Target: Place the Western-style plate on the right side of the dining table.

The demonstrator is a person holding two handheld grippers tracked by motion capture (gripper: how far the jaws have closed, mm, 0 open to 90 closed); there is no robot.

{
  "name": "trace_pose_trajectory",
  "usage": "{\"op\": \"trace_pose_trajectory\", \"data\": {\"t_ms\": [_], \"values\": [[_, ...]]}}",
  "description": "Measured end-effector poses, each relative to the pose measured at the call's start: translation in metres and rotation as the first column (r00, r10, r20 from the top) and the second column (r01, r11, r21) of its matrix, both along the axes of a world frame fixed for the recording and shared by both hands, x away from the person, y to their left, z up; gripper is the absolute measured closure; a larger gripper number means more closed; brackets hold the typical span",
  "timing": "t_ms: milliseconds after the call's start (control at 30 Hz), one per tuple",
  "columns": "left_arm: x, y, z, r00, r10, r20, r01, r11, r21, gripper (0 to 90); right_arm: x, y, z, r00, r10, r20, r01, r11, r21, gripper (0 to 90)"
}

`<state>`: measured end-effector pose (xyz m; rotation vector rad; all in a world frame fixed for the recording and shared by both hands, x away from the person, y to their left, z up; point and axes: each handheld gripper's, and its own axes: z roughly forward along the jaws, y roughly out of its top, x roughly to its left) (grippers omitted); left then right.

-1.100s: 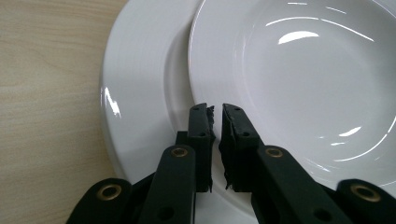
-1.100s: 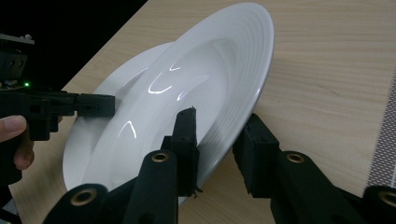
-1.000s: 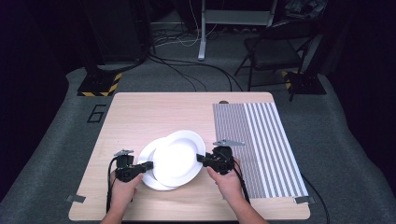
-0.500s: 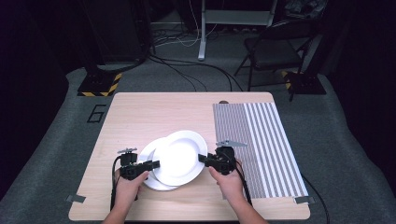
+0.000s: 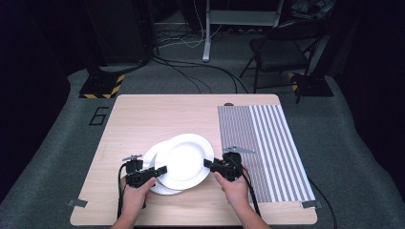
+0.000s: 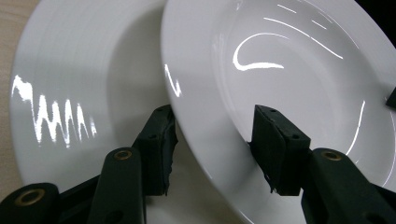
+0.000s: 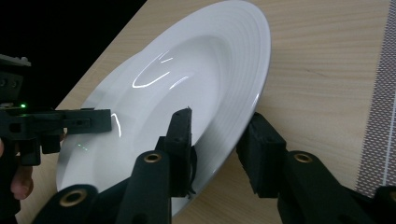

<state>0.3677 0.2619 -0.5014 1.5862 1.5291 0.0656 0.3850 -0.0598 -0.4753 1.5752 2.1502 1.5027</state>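
Two white plates overlap near the table's front edge. The upper plate (image 5: 184, 160) leans on the lower plate (image 5: 149, 153), which shows at its left. My left gripper (image 5: 160, 169) straddles the upper plate's left rim. Its jaws have just been opening and stand apart from the rim (image 6: 217, 140), one pad over the lower plate (image 6: 84, 70). My right gripper (image 5: 206, 163) straddles the right rim. Its jaws have just been opening too, one above the upper plate (image 7: 187, 70) and one outside the rim (image 7: 219, 140), with a small gap.
A grey-and-white striped mat (image 5: 258, 138) covers the right part of the wooden table (image 5: 157, 114). Beyond the far edge, on the dark floor, stand a chair (image 5: 282, 47) and cables. The table's front edge lies just behind both hands.
The left gripper's jaws have spread wide at the upper plate's rim. The right gripper's jaws have parted a little. Both hands and the plates stay where they were.
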Motion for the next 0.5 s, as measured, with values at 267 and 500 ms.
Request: {"op": "trace_pose_trajectory", "data": {"t_ms": [267,500], "values": [[-0.006,-0.004,0.002,0.9984,0.027,0.049,-0.029,0.9987,0.041,53.2,-0.009,0.013,0.001,0.9958,-0.060,0.070,0.067,0.9916,-0.110,53.6],[-0.013,-0.011,0.003,0.9938,0.073,0.084,-0.080,0.9937,0.078,53.1,-0.020,0.035,-0.001,0.9836,-0.132,0.123,0.153,0.9703,-0.187,46.7]]}}
